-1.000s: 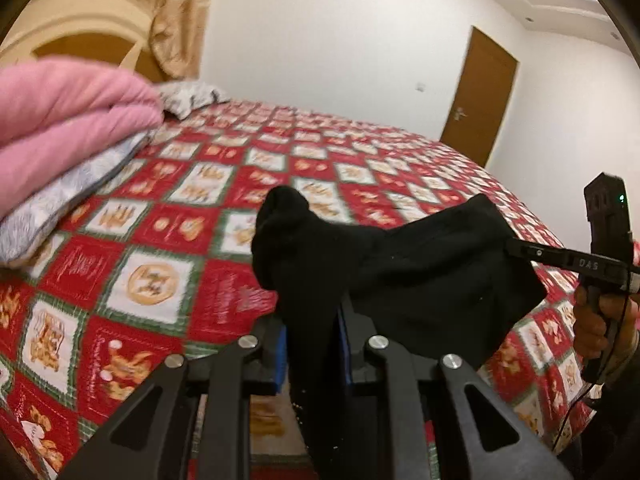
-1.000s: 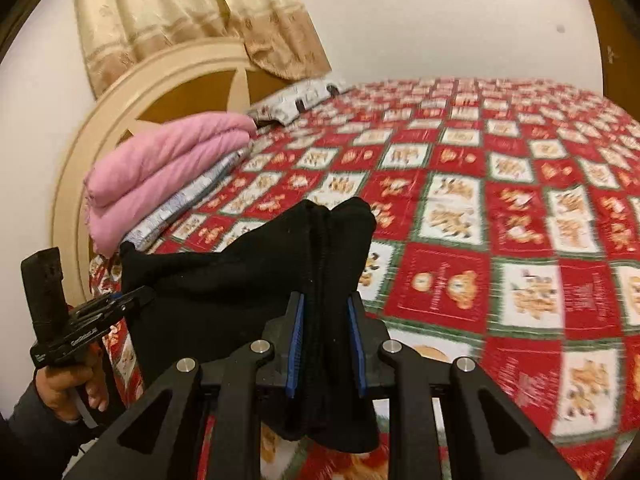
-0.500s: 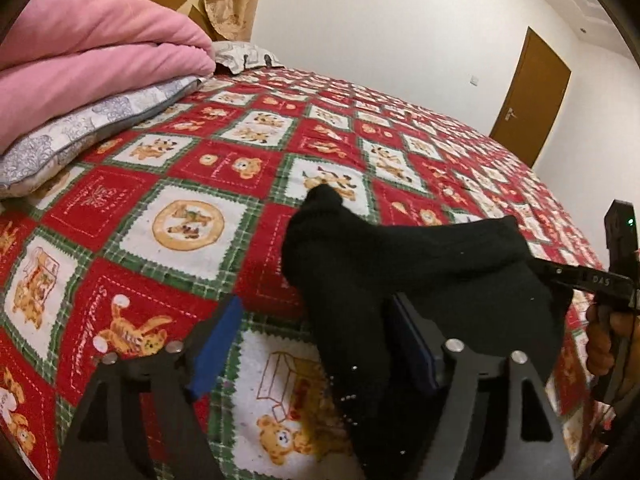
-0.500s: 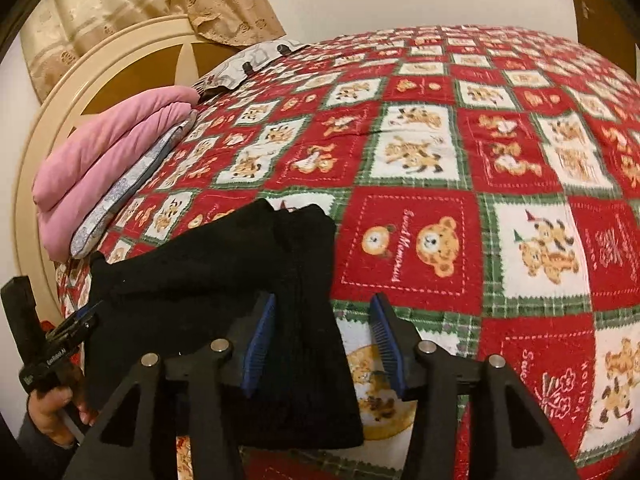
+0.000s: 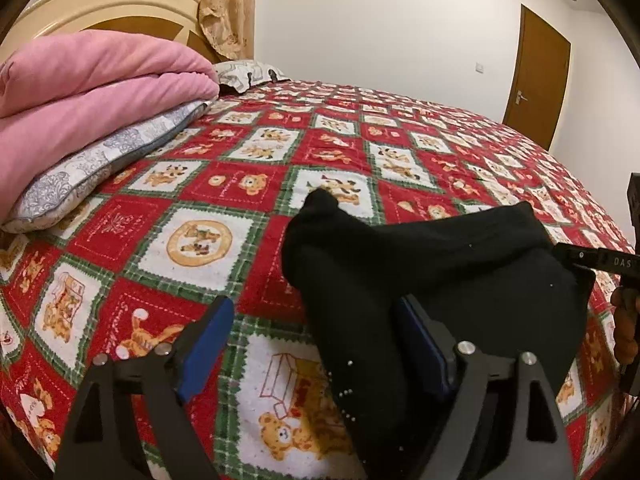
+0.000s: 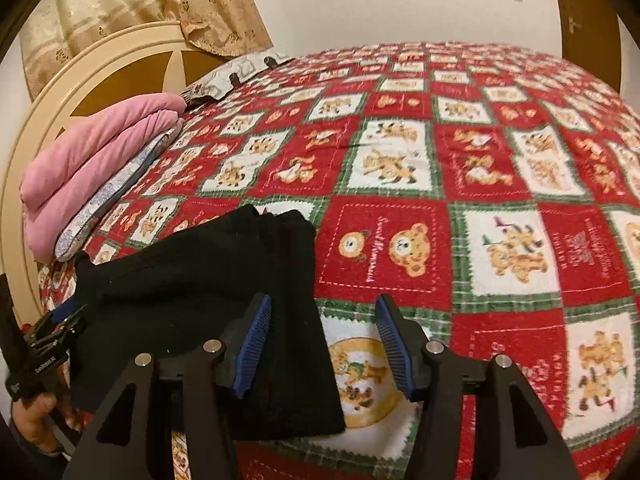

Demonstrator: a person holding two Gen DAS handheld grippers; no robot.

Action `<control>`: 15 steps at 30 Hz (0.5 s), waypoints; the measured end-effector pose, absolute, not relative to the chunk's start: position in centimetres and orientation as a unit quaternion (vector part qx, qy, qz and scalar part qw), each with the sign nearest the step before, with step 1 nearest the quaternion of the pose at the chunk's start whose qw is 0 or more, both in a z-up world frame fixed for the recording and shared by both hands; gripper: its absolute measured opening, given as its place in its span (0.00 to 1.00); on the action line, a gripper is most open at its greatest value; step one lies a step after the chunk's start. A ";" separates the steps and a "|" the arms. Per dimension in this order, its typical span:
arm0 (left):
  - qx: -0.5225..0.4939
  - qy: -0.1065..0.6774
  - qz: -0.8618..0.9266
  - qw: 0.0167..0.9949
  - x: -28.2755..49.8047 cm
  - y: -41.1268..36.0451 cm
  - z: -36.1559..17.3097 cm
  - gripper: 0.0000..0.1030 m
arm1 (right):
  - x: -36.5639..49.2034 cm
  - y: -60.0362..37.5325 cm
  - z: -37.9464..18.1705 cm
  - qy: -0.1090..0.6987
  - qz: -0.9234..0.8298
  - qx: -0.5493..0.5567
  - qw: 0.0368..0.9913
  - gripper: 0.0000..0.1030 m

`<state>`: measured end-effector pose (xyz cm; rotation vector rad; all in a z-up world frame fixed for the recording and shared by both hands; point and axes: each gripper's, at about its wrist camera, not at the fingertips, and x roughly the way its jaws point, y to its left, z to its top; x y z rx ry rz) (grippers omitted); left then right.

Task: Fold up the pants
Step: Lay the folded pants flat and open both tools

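Both claws (image 5: 316, 344) (image 6: 326, 340) spread; pants (image 6: 192, 280) near bedspread (image 6: 500, 200) edge.

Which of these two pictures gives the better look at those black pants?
The right wrist view: the black pants lie folded on the bedspread, most of their outline visible. The left wrist view shows them bunched up close, one gripper finger hidden behind them.

A bed (image 5: 208, 184) covered in a red, white and green checked blanket (image 6: 500, 184) printed with teddy bears fills both views. Folded black pants (image 5: 420, 264) lie directly on the blanket near its front edge. By the cream headboard (image 6: 92, 76), a grey-patterned pillow (image 5: 100, 164) rests on the cover with a folded pink quilt (image 5: 92, 80) stacked on top; a second patterned pillow (image 5: 244, 74) lies farther along.
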<state>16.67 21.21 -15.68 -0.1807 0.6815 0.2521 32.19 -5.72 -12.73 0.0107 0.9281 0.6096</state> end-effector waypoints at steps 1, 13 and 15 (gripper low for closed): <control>-0.085 0.334 0.123 0.931 16.5 21.1 -15.6 0.85 | 32.1 -5.9 -12.6 0.439 0.283 0.005 0.853 0.54; -0.070 0.331 0.117 0.934 13.2 19.0 -13.3 0.85 | 28.0 -8.2 -9.9 0.416 0.266 0.003 0.870 0.55; -0.069 0.329 0.113 0.935 12.5 18.4 -13.0 0.85 | 26.9 -7.9 -9.2 0.406 0.266 -0.007 0.875 0.55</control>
